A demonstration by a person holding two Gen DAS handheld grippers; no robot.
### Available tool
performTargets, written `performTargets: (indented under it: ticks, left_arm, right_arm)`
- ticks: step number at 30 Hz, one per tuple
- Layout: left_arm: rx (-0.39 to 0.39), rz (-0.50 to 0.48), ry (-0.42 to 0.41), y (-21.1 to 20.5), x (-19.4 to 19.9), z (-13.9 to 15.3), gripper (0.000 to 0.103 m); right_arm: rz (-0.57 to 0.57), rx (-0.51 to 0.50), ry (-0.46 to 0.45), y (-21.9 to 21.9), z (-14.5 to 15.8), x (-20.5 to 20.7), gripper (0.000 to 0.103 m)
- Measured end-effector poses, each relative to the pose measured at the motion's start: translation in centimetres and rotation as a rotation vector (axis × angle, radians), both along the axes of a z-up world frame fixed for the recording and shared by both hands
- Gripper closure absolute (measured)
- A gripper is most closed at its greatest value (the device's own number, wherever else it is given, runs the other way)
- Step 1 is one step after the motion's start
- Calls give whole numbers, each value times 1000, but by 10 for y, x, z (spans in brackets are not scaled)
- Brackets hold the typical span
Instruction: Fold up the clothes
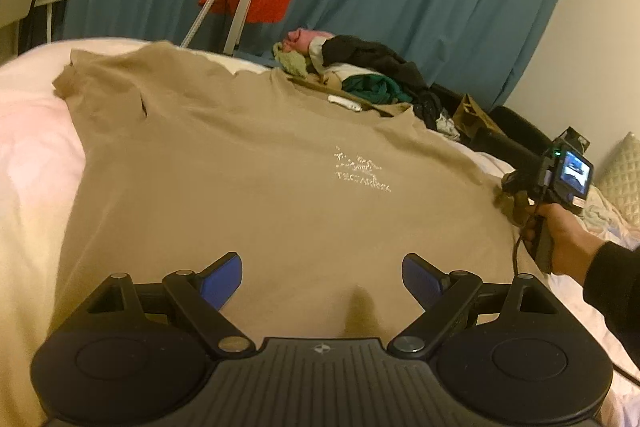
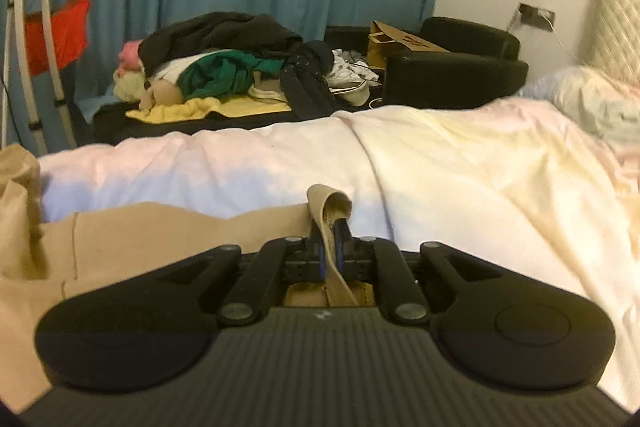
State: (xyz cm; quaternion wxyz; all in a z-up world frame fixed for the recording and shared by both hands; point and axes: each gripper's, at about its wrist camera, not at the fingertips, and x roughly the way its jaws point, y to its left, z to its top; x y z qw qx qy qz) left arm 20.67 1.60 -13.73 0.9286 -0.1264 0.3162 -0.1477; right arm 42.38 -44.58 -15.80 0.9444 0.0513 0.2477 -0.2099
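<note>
Tan T-shirt (image 1: 248,163) lies spread flat, print side up, across the bed (image 1: 28,131), its collar toward the heap of mixed clothes (image 1: 360,71) at the bed's far edge. No fold shows in the body of the shirt: both shoulders are out, one sleeve is bunched at the far corner away from the heap, and the chest print faces up.

The left claw (image 1: 322,277) hovers over the shirt's near hem with its blue pads wide apart, holding nothing. The right claw (image 2: 329,245) is clamped on an edge of the shirt, a strip of tan cloth pinched between its pads and curling up above them; from the left wrist view the person's hand (image 1: 560,231) holds that tool at the shirt's side, on the same side as the heap.

As a judgement, this fits a shirt laid out and being taken by the side for a lengthwise fold; the folds of this shirt are all left to make, and the heap suggests more garments waiting.
</note>
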Motion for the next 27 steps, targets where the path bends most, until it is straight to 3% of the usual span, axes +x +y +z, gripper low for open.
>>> performTargets:
  ticks: [2, 3, 4, 6, 10, 15, 17, 21, 27]
  left_arm:
    - [-1, 6, 3, -2, 4, 1, 14]
    - [3, 8, -2, -2, 5, 2, 14]
    - [8, 13, -3, -2, 4, 3, 14]
    - [18, 22, -4, 0, 3, 6, 14]
    - [30, 31, -12, 4, -7, 14, 14]
    - [-47, 17, 115, 20, -18, 16, 14]
    - [-34, 15, 163, 25, -23, 18, 14]
    - [7, 112, 209, 47, -41, 28, 14]
    - [-156, 274, 359, 111, -67, 22, 14]
  right_arm:
    - [-14, 58, -2, -2, 5, -11, 69]
    - [-12, 83, -5, -2, 8, -20, 46]
    - [-6, 95, -20, 2, 15, -31, 31]
    - [9, 119, -49, 9, 29, -53, 23]
    - [91, 209, -73, 30, 59, -128, 23]
    - [193, 341, -60, 59, 68, -255, 23]
    - [182, 400, -10, 68, 67, -290, 23]
    - [244, 511, -43, 83, 63, -338, 23]
    - [171, 522, -24, 91, 50, -357, 22]
